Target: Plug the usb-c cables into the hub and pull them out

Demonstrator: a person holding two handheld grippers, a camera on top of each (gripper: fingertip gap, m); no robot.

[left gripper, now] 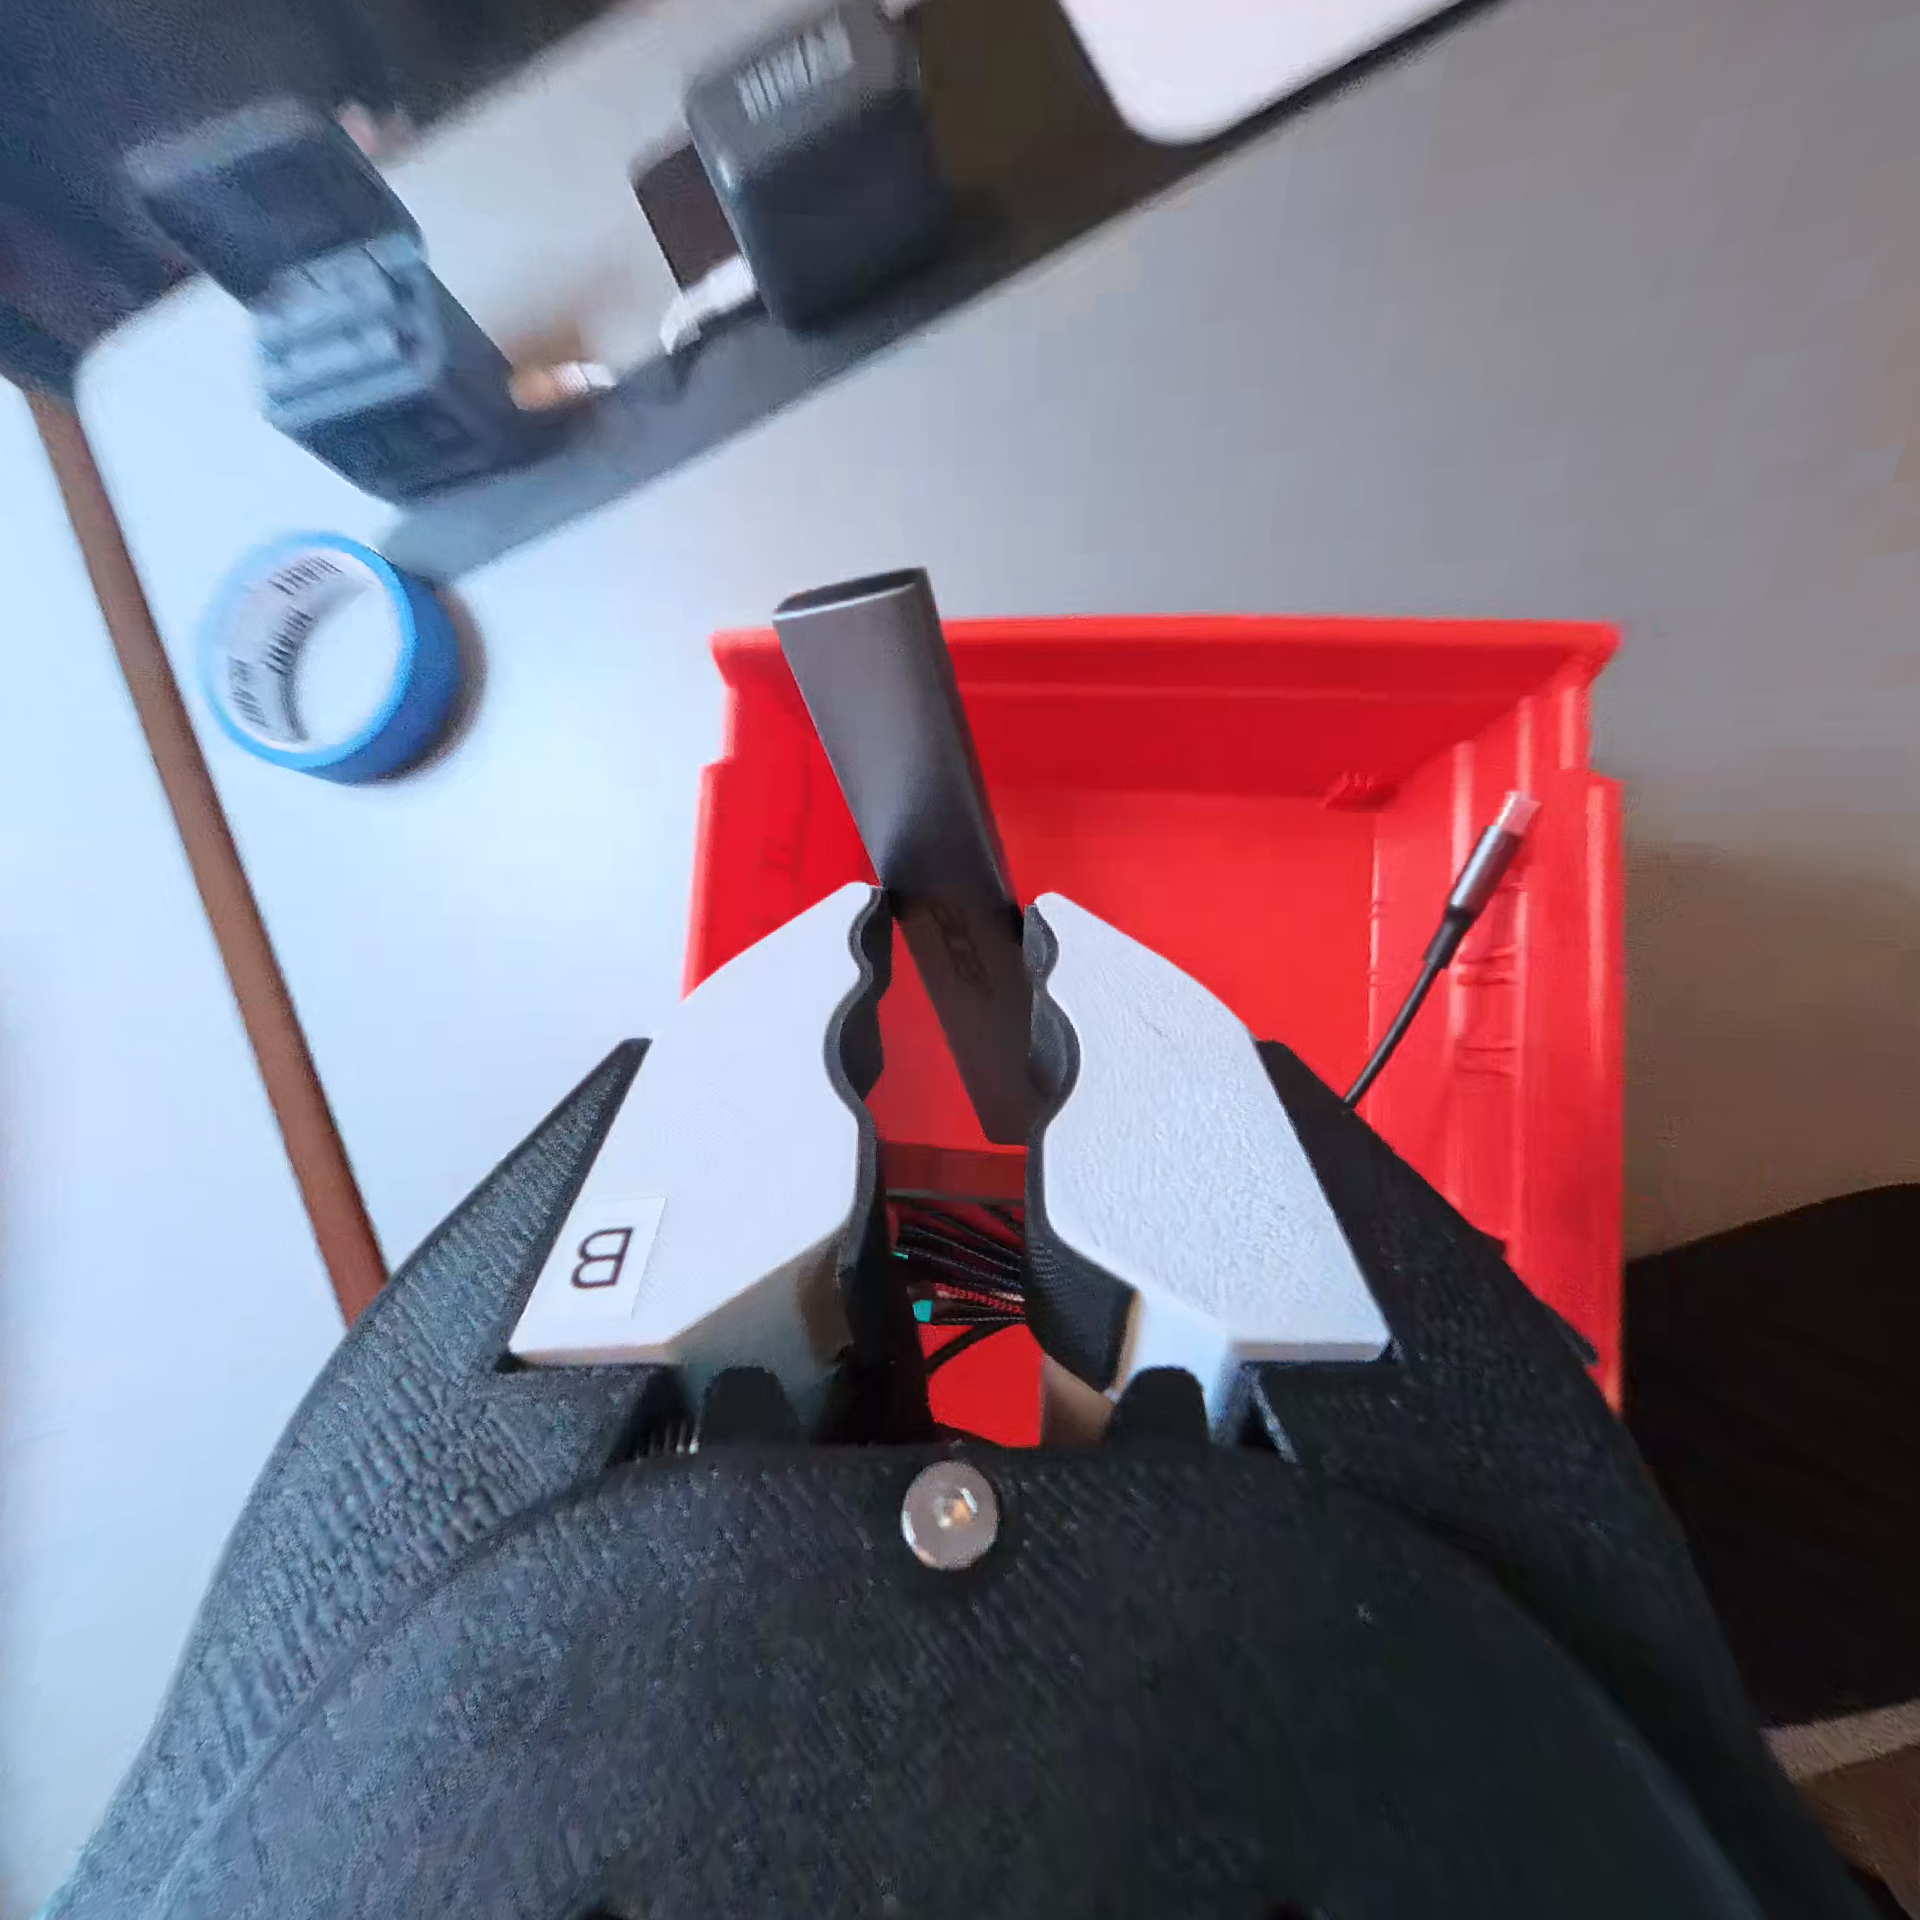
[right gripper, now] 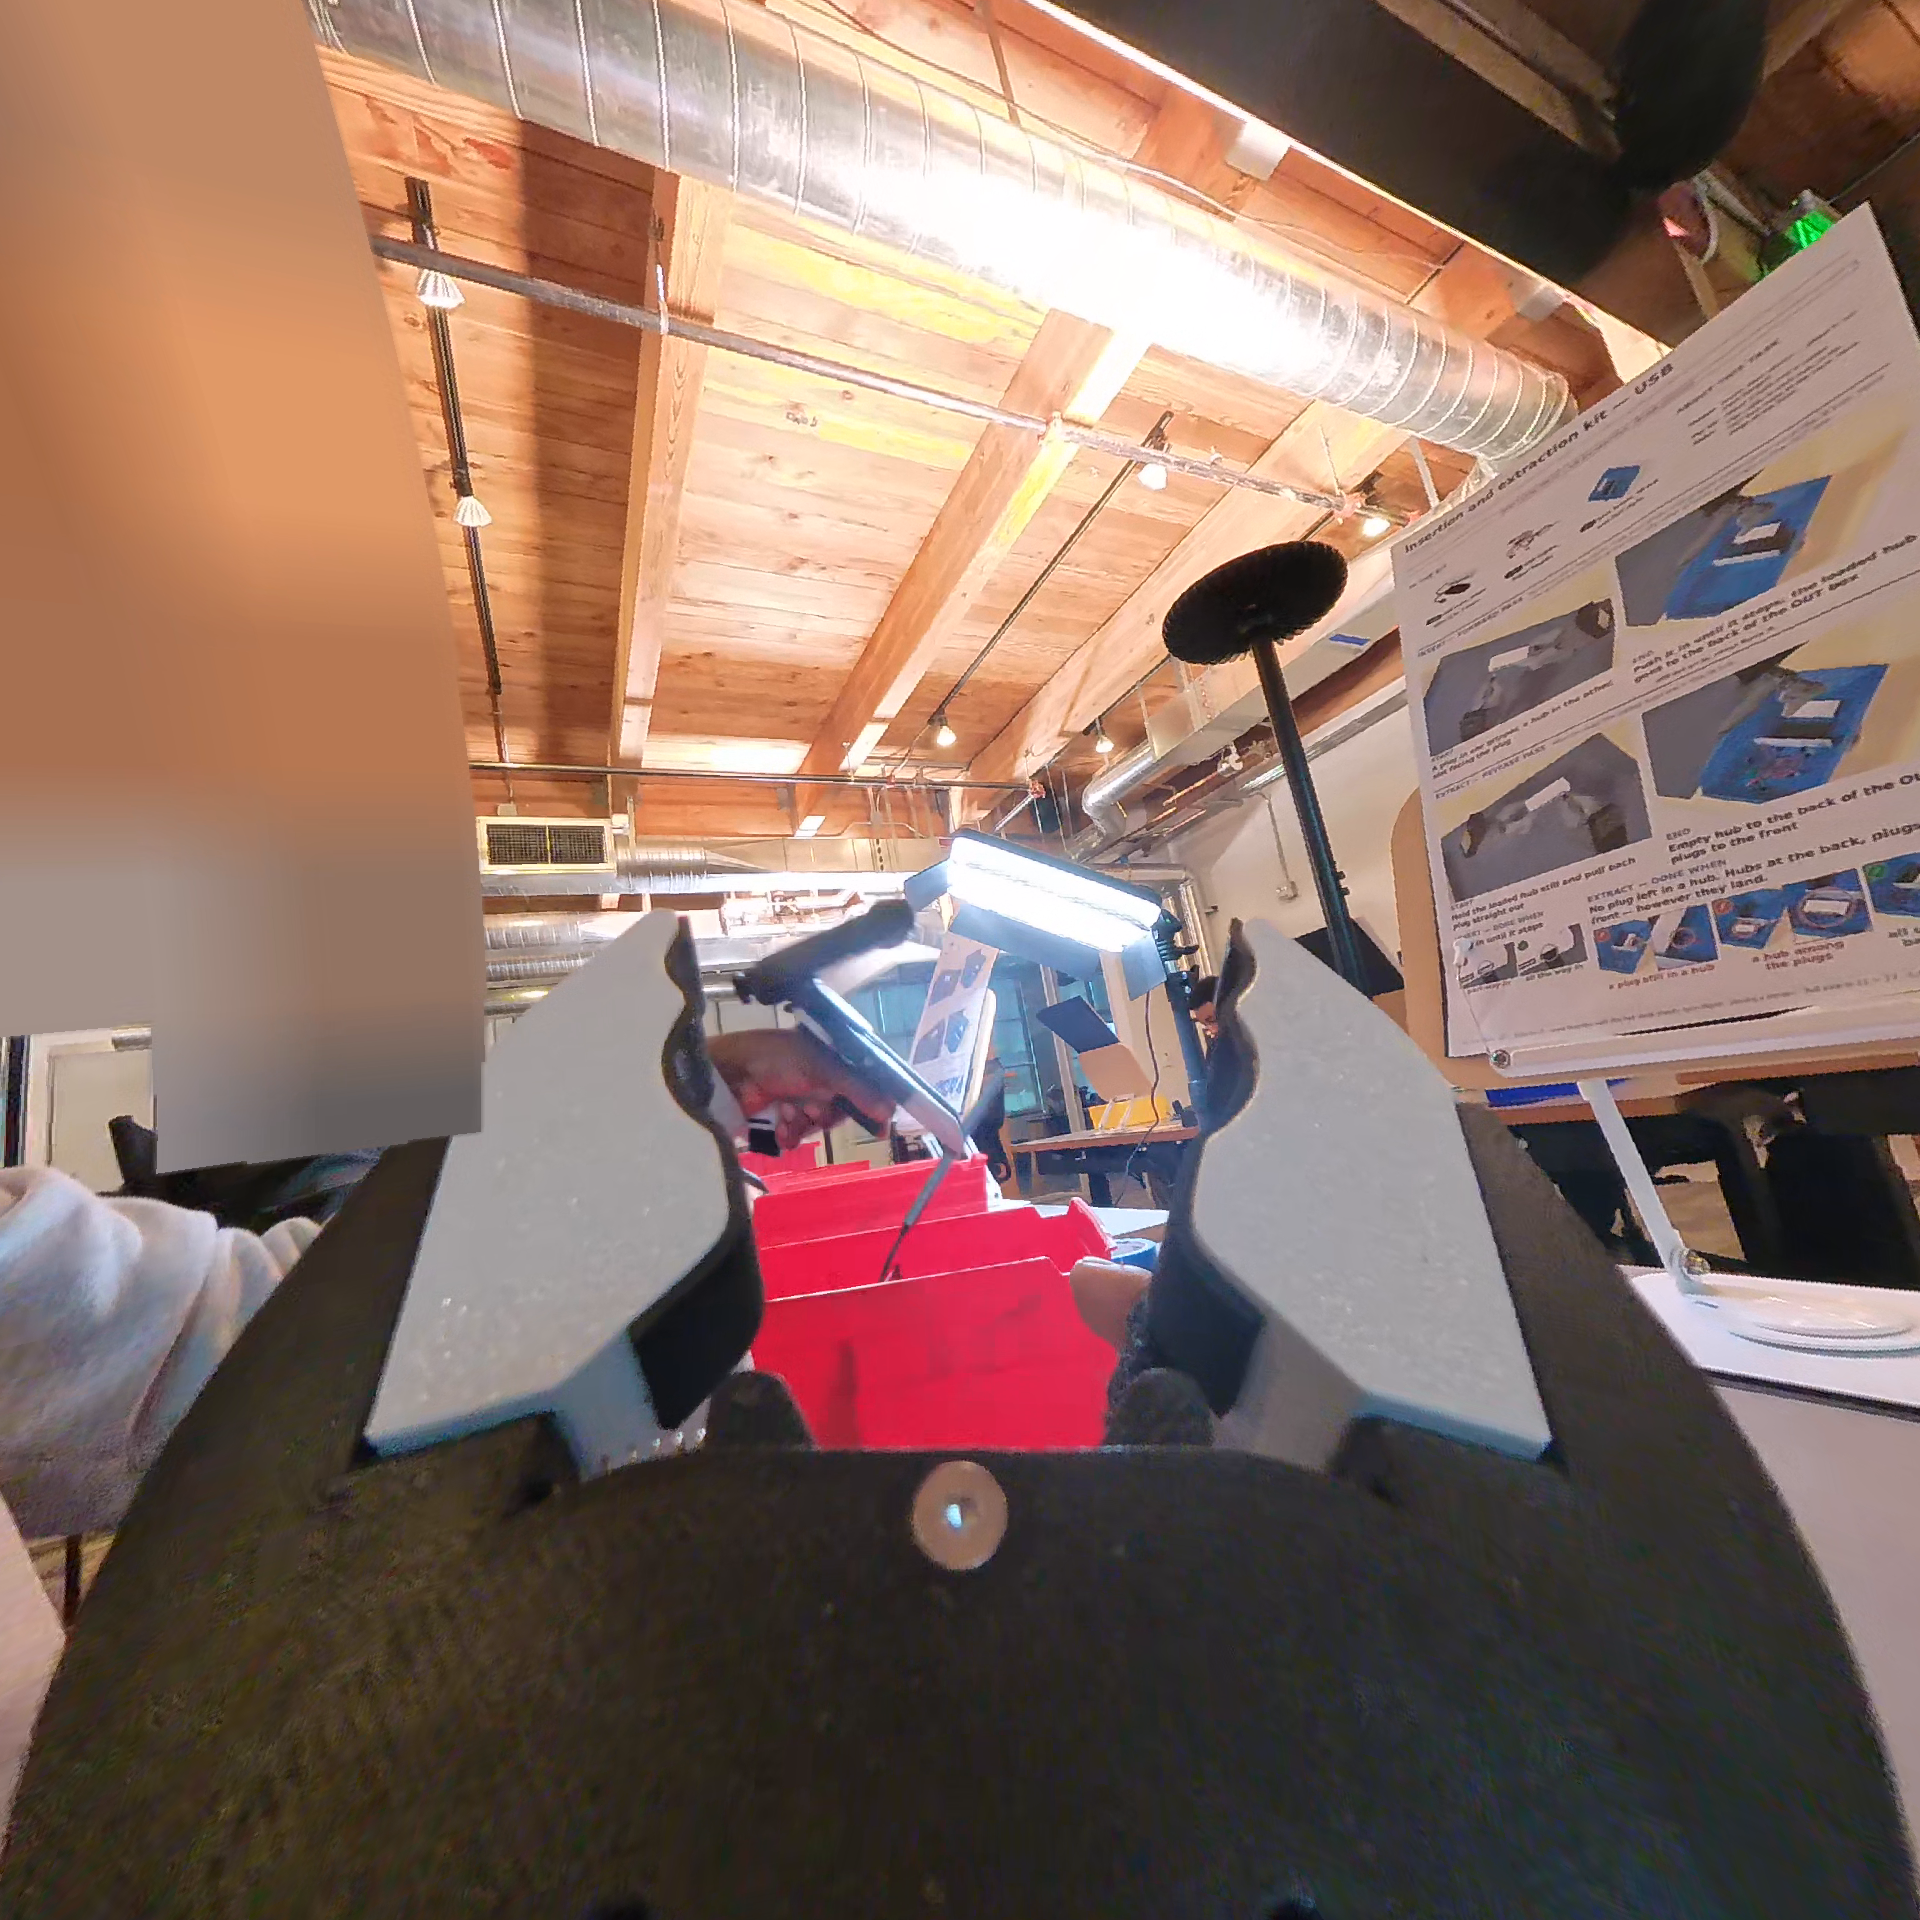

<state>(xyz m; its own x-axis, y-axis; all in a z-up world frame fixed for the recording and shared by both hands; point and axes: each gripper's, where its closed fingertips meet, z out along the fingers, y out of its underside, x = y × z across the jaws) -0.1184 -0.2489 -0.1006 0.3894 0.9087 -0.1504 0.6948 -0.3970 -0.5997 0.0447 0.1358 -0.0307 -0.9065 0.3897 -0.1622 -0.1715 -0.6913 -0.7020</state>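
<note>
- Red bin (left gripper: 1195,727) on the white worktop (left gripper: 1351,364); spare usb-c cable (left gripper: 1455,925) leans at bin's right wall.
- Left gripper (left gripper: 956,904) clamped on hub (left gripper: 894,727) mid-body, held over bin; hub looks rigid, light, smooth, so probably slippery: grip flat sides.
- Right gripper (right gripper: 961,997) wide open, empty.
- Cable thin, floppy: pinch the plug (left gripper: 1496,852), not the cord.

hub (left gripper: 914,790): smooth matt grey metal | bin (left gripper: 1247,727): glossy red plastic | ceiling (right gripper: 831,520): bare wood

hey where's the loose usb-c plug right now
In the left wrist view the USB-C plug is on the right, leaning against the right inner wall of the red bin, beside the left gripper holding the grey hub.
</note>
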